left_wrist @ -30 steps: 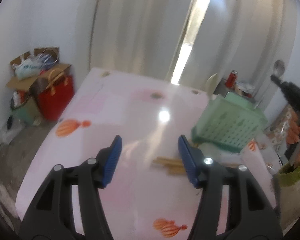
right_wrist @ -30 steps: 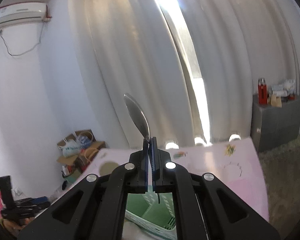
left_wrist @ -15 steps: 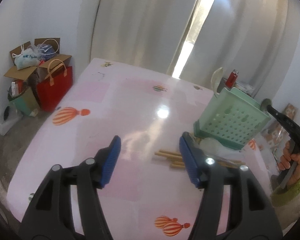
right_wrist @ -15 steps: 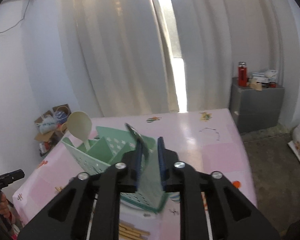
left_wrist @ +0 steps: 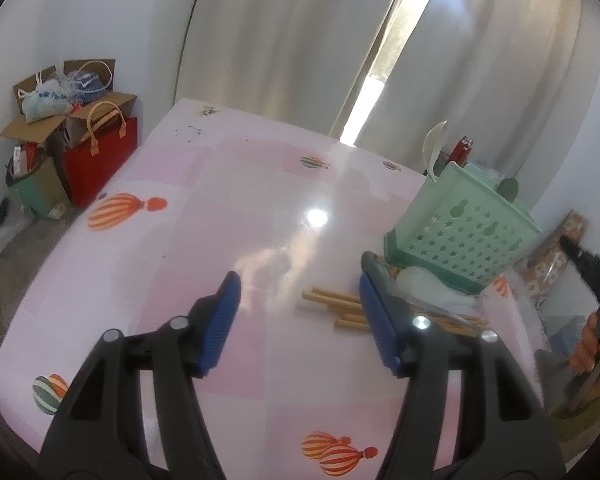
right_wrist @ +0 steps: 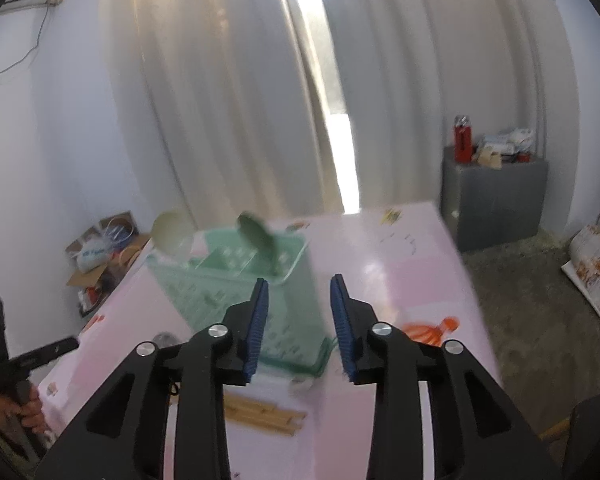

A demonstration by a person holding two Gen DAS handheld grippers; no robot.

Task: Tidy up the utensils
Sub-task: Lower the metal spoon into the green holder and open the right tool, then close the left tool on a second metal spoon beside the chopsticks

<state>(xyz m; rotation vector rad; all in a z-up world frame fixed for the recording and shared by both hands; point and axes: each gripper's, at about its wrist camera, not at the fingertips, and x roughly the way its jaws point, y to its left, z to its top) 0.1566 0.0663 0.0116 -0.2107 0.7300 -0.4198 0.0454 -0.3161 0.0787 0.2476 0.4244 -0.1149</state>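
Over the pink table (left_wrist: 228,208) with its balloon prints, the left gripper (left_wrist: 298,312) hangs tilted downward, jaws standing wide apart with nothing between them. Just beyond its right finger lie wooden chopsticks (left_wrist: 334,306), side by side on the table, partly hidden behind that finger. The right gripper (right_wrist: 299,320) points down toward the green basket (right_wrist: 236,280); its jaws have just been opening and now stand apart, nothing between them. A metal spoon (right_wrist: 258,240) stands bowl-up in the basket, beyond the fingertips and clear of them; a pale spoon (right_wrist: 171,232) stands at the basket's far left corner. From the left view the basket (left_wrist: 464,232) sits near the table's right edge, its star-punched wall facing the camera. A hand (left_wrist: 592,346) on the right gripper's handle shows at the right rim, cut off. Off the table: a red bag (left_wrist: 100,156) and cardboard boxes (left_wrist: 40,120) on the floor, a grey cabinet (right_wrist: 496,200) with a red bottle (right_wrist: 463,144). The right view is blurred; the basket's compartments are hard to make out.
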